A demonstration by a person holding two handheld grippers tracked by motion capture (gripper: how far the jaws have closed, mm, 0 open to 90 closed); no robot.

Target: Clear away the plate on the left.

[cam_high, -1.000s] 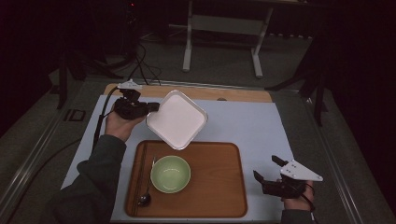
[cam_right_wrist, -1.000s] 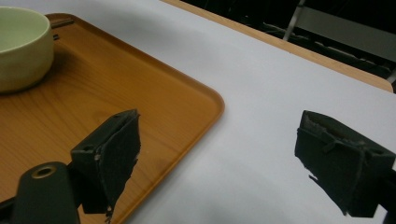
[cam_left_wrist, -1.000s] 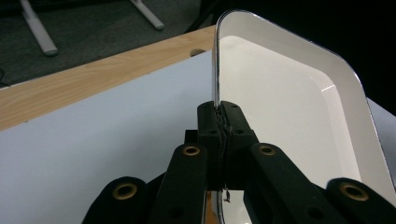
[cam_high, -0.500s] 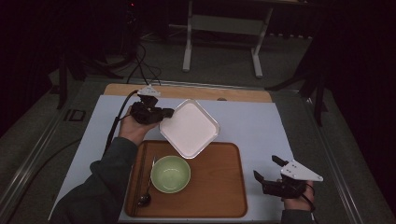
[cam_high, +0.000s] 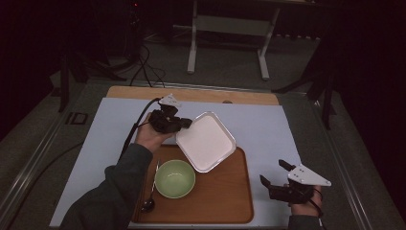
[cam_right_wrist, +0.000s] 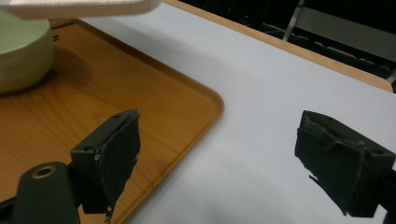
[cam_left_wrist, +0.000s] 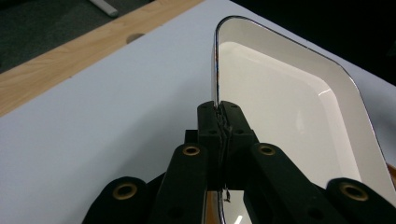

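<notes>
The white square dish (cam_high: pixel 207 142) hangs tilted above the far edge of the wooden tray (cam_high: pixel 225 201), its rim clamped between the closed jaws of the left gripper (cam_high: pixel 178 123) at the dish's nine o'clock side. Below it, at about seven o'clock, a green bowl (cam_high: pixel 174 178) sits on the tray with a dark spoon (cam_high: pixel 149 201) just beside it. The right gripper (cam_high: pixel 276 178), jaws spread and empty, rests at four o'clock, off the tray on the pale blue mat (cam_high: pixel 268 127).

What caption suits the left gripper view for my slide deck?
Left gripper pinches the rim of a white square dish above the pale table mat.
</notes>
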